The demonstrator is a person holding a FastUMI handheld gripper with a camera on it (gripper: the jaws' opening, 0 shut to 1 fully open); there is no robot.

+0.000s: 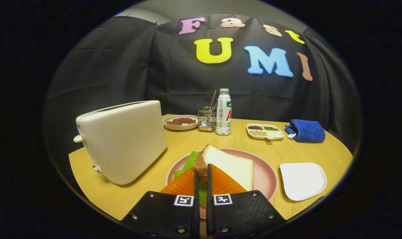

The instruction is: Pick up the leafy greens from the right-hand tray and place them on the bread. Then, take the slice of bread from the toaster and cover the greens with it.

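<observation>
Tongs (203,181) clamped on the near crust of a white bread slice (232,164), held tilted above green leafy lettuce (190,161) on the round pink plate (265,176). Risk: thin edge grip, so the slice may pivot or land skewed, leaving greens uncovered. Cream toaster (122,141) crowds the left; white square tray (303,180) right, bare. Table (320,152) beyond offers room.

Table (147,186): round, light wood grain.
Left side: cream toaster (124,141) standing on it.
Centre front: pink plate (265,172), just ahead of the fingers.
Right front: white tray (303,181), beside the pink plate.
Back row: small dish (181,122), wire holder (206,119), white bottle (223,113), divided dish (265,131).
Far right: blue cloth (305,130), folded.
</observation>
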